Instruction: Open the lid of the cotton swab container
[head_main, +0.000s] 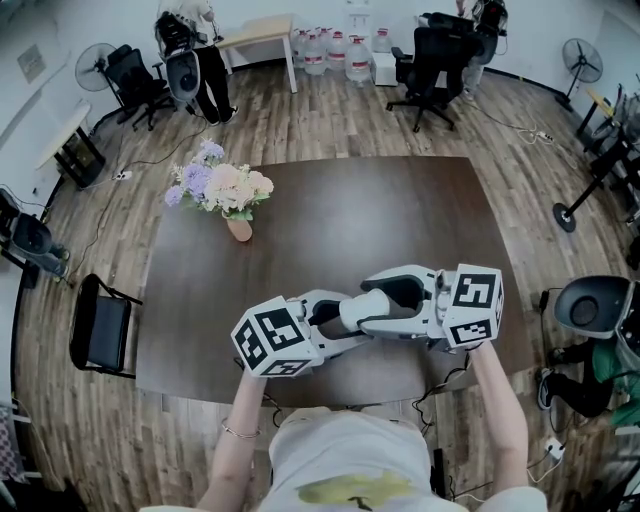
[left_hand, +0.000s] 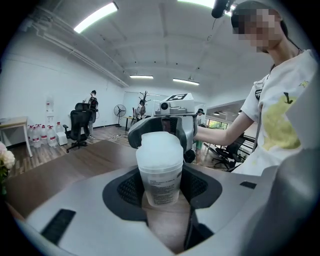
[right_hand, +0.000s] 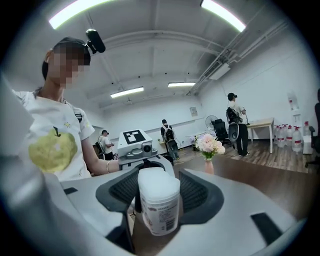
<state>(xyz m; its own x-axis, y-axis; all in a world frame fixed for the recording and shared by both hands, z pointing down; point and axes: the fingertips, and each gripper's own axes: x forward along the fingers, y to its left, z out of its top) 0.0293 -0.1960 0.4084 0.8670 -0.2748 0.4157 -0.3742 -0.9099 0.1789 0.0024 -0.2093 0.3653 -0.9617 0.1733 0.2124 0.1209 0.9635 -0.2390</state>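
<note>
Frosted-plastic cotton swab container (left_hand: 159, 170) sits at the tabletop's (head_main: 330, 215) near edge, approx mid-edge, clamped by the left gripper (left_hand: 161, 192). The right gripper (right_hand: 159, 195) has its jaws apart either side of it, pads not pressing. Lid (left_hand: 159, 147) looks on, so the job seems barely begun: grip lid & pull it off. Count: 1 container, 1 lid, 2 grippers, 1 flower vase (head_main: 238, 228) toward the far-left corner.

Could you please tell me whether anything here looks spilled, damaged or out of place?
Nothing stands out. The cotton swab container is gripped in the left claw with its lid seemingly on. The right claw stands open around it. Nothing lies spilled, and the flower vase stands upright on the table.
</note>
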